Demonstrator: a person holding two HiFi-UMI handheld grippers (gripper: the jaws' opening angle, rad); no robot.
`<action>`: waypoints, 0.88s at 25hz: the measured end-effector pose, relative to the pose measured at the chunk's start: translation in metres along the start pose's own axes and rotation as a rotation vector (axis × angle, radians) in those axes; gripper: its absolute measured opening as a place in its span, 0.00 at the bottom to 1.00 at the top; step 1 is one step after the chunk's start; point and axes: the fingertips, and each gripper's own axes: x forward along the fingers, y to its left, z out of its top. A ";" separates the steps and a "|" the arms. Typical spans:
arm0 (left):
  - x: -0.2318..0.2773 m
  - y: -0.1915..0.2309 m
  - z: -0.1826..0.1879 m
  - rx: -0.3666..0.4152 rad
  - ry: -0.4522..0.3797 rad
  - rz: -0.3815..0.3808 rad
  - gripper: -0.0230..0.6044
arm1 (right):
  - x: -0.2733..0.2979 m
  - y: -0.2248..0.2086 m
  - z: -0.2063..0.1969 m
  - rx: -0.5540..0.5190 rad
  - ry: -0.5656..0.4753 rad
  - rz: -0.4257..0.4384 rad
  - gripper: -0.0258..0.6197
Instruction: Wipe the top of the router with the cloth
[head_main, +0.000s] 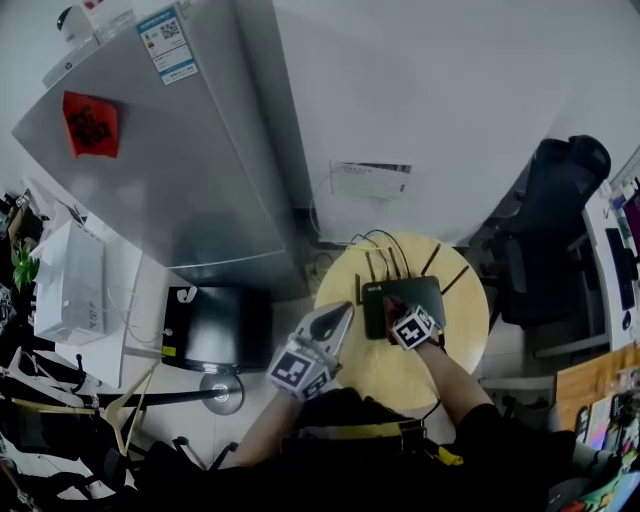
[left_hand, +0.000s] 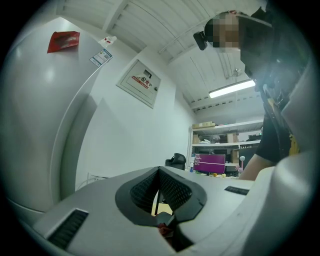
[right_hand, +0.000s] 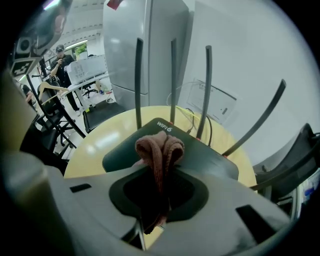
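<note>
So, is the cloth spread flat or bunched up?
Bunched up. The cloth sticks out in folded loops from the right tongs, which are shut on it, over the router.

A person leans over with both forearms stretched forward, a hand-held gripper in each hand. The left hand-held gripper (head_main: 343, 314) sits at about 7 o'clock from the right one, its nose aimed toward 1 o'clock and its marker cube (head_main: 300, 370) facing up. In its own view the left hand-held gripper (left_hand: 159, 172) has its jaws pressed together with nothing between them. The right hand-held gripper (head_main: 392, 318) points toward 11 o'clock, with the right forearm (head_main: 455, 375) trailing off to 5 o'clock. Seen close, the right hand-held gripper (right_hand: 161, 165) is clamped on a folded cloth (right_hand: 159, 146) that bulges out past its jaw tips at 12 o'clock.
</note>
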 end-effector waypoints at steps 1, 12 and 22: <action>0.003 -0.002 0.000 -0.003 -0.003 -0.003 0.03 | -0.002 -0.006 -0.005 0.003 0.015 -0.013 0.13; 0.013 -0.017 -0.003 -0.010 -0.001 -0.023 0.03 | -0.011 -0.054 -0.042 0.028 0.060 -0.092 0.13; 0.017 -0.026 -0.008 0.002 0.008 -0.036 0.03 | -0.019 -0.094 -0.074 0.091 0.088 -0.157 0.13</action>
